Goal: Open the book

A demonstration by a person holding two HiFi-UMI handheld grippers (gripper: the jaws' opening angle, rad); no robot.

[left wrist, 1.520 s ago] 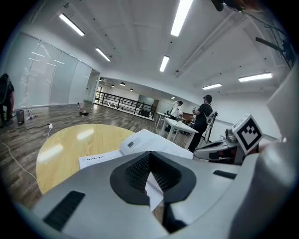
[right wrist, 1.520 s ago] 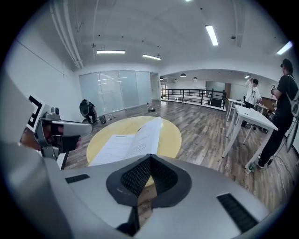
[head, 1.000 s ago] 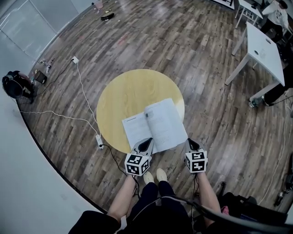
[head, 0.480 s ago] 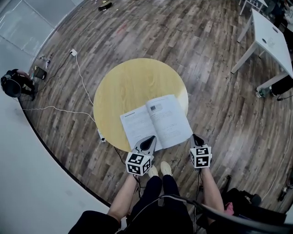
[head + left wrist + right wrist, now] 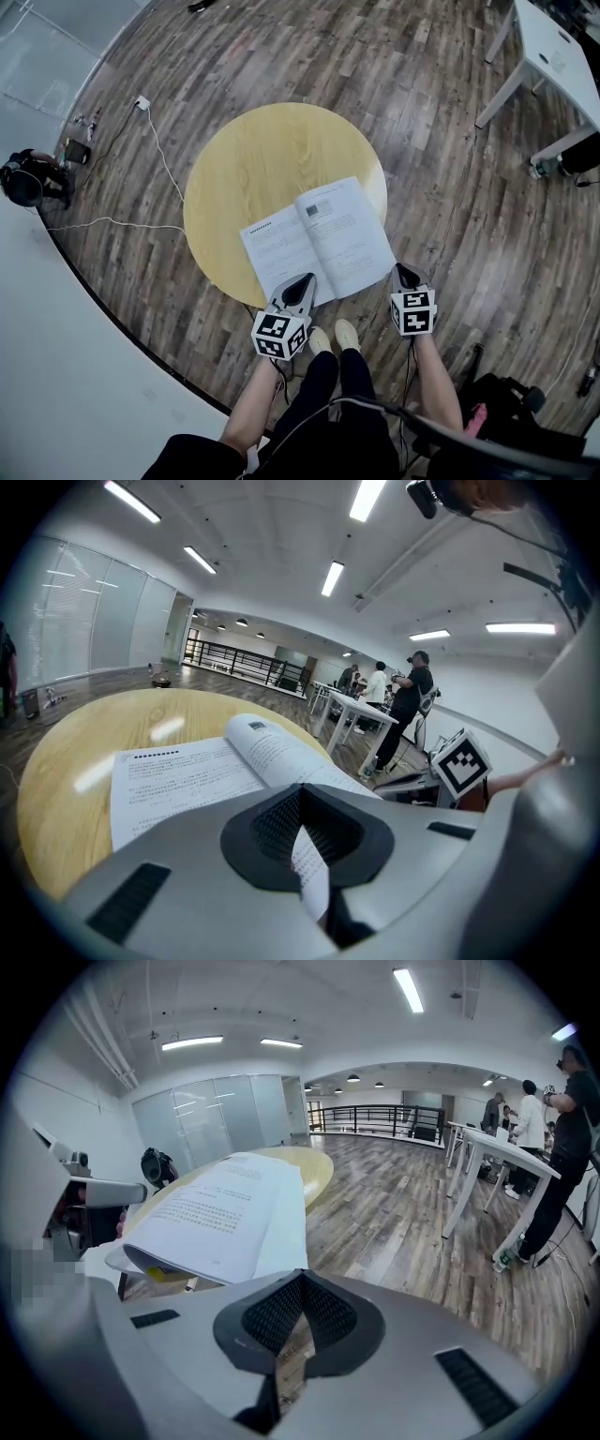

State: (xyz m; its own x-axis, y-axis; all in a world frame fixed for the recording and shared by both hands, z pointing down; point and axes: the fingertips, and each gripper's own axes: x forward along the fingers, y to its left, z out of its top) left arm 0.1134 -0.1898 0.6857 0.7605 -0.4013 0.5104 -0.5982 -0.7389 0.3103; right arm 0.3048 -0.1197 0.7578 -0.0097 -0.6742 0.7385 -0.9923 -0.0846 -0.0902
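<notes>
Left tongs [image 5: 300, 281]: jaws together. A strip of print shows in the slit behind the tips, and I cannot tell whether it is pinched or merely underneath. They cover part of the near edge of the book [image 5: 319, 239]. Right tongs [image 5: 401, 272]: jaws together, only floor [image 5: 394, 1204] in the slit, just right of the book's near corner. The book lies open, face up, ahead of both. Its spine points away, its spread runs left to right, and its near side overhangs the table [image 5: 262, 159].

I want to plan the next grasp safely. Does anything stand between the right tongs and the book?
Nothing visible does. The right tongs hang close beside the open book's near right corner, closed and empty, with only floor showing past them. The left tongs pinch a page at the book's near edge.
</notes>
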